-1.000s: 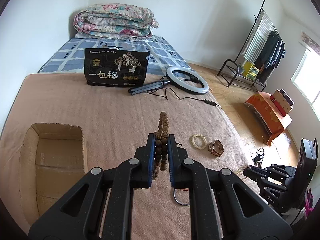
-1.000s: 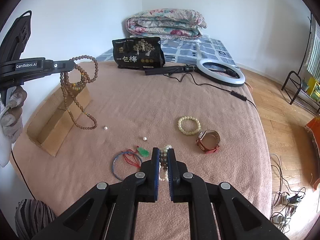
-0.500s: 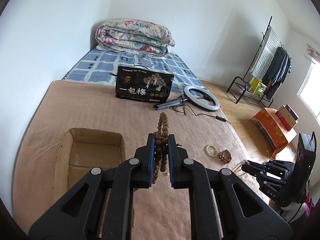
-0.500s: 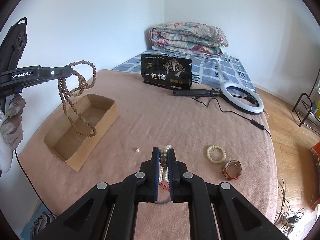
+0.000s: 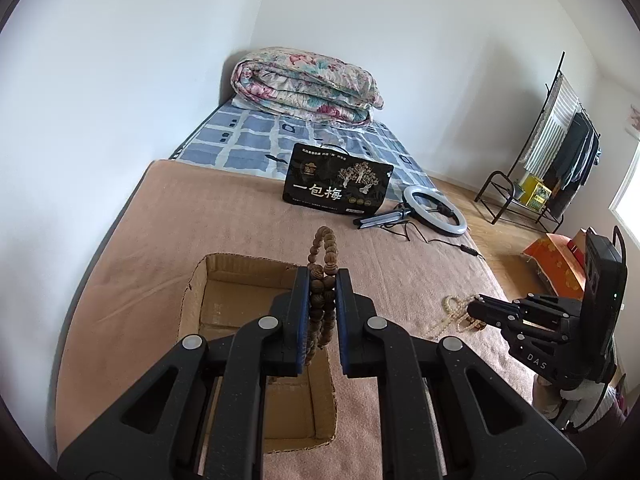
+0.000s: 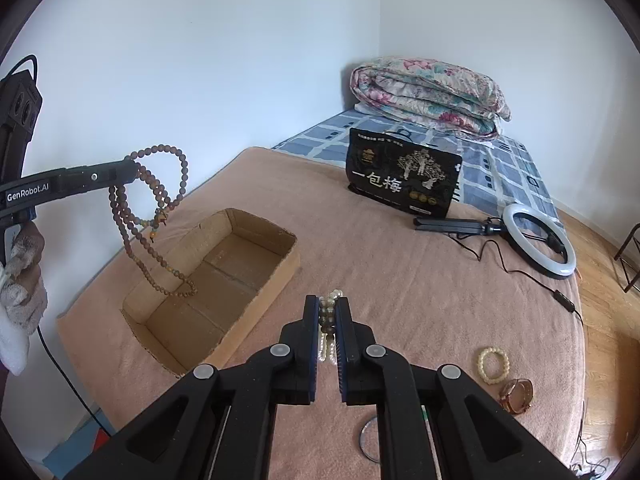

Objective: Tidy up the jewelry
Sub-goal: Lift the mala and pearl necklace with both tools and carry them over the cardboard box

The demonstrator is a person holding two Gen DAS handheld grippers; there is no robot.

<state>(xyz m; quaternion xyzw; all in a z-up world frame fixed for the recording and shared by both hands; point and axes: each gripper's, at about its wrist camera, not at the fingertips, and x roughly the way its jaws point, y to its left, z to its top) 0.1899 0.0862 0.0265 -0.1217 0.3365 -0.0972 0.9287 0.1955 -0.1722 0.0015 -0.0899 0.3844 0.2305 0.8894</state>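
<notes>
Right wrist view: at left of frame, the left gripper (image 6: pixel 134 172) hangs a clamped brown bead necklace (image 6: pixel 154 220) over the cardboard box (image 6: pixel 224 280). At lower centre, the right gripper (image 6: pixel 328 312) pinches a pearl strand (image 6: pixel 329 320). Released off-centre, the long dangling loops could drape over the box wall and slide out.

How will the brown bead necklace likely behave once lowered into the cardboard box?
The brown bead necklace hangs in limp loops from the left gripper, so it will probably pile up loosely in the cardboard box. Its crossing loops may tangle.
</notes>
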